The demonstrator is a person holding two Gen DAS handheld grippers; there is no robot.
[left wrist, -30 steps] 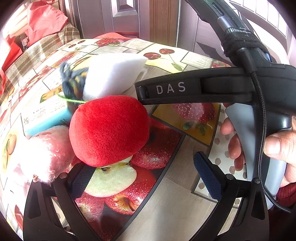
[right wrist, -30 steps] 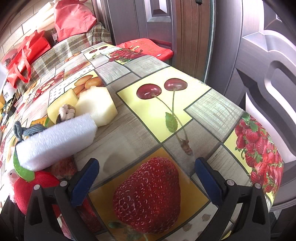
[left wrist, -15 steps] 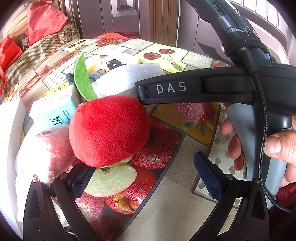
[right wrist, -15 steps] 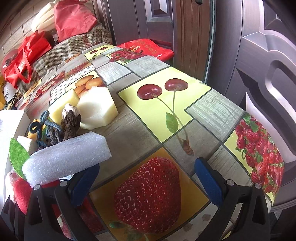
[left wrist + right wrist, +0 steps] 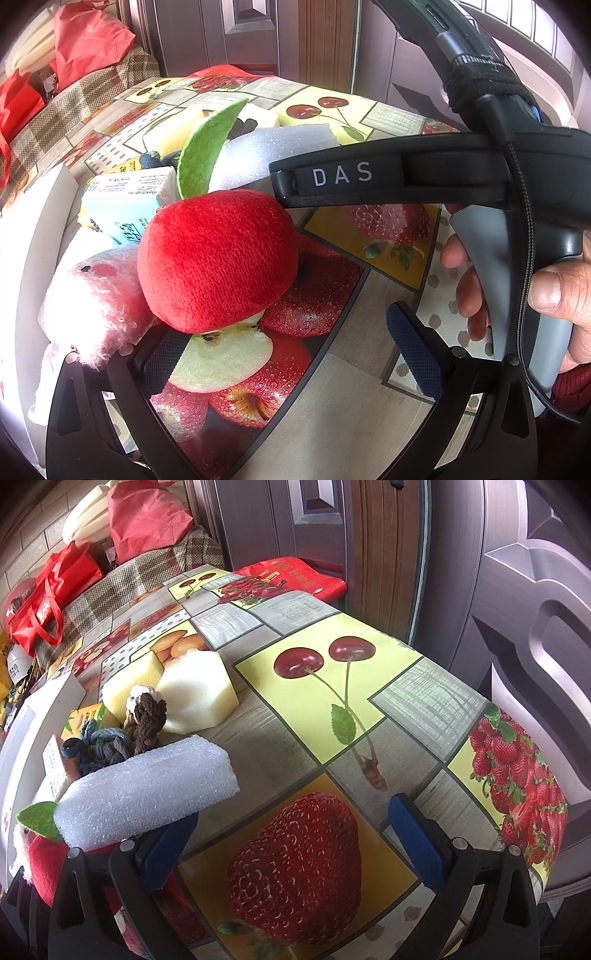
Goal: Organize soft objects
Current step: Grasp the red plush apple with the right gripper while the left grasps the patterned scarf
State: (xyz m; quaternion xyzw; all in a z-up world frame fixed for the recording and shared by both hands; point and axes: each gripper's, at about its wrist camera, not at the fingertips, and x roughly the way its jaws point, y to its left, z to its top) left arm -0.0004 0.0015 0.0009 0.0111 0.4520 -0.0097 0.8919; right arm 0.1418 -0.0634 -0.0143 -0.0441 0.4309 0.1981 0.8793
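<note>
My left gripper sits low over the tabletop, its jaws spread wide with nothing between them but the printed apple pattern of the cloth. Just ahead of the left fingertip lies the red plush apple, its green felt leaf standing up behind it. Pressed against the apple's left side I see a pink fluffy toy, and beyond that a pale blue box with printed text. A white foam block lies behind the apple, partly covered by the right gripper's black body, marked DAS, which crosses my left view. A hand grips its grey handle at the right edge.

My right gripper is likewise open, jaws well apart, over a printed strawberry on the cloth. The white foam block rests just beside and above its left fingertip; whether they touch, I cannot tell. The plush apple peeks out below the block at the left edge. Behind the foam I see a tangle of blue-grey cord and a brown braided cord beside it. Further back sit a yellow sponge and a cream hexagonal sponge, touching each other. At the left stands a white box wall. Far off, red bags rest on a checked cover.
</note>
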